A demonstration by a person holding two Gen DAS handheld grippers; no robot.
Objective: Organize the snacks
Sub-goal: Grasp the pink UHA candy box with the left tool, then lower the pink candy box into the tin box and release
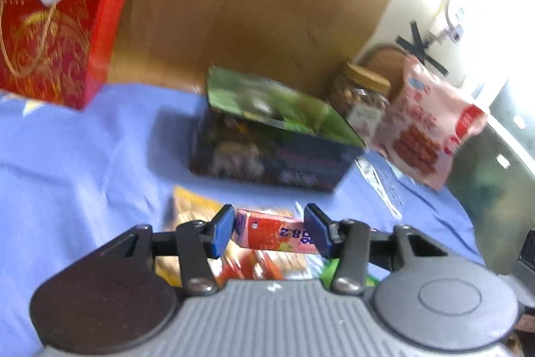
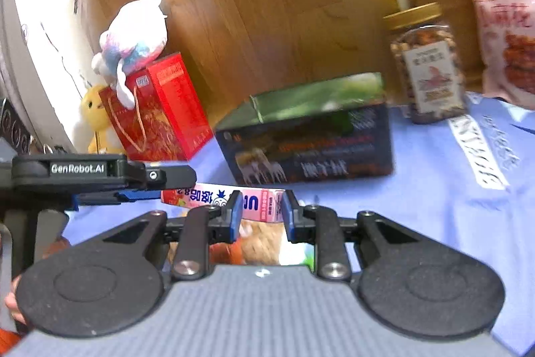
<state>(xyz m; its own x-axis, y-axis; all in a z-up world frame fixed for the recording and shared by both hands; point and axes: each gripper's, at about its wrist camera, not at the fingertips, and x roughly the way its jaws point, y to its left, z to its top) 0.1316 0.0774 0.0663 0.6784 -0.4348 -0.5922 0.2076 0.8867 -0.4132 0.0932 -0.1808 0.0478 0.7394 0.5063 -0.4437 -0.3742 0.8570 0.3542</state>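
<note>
Gripping one pink carton (image 1: pixel 274 231) together: left gripper (image 1: pixel 272 231), right gripper (image 2: pixel 260 211) pinching ends; bare cloth (image 1: pixel 83 156) left of one dark box (image 1: pixel 267 149); one jar (image 2: pixel 426 62).

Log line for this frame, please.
left claw: shut on pink carton | right claw: shut on same carton | dark open box: ahead

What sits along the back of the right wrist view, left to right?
Yellow plush → red gift box with white plush on top → dark open box → nut jar → pink snack bag.
</note>
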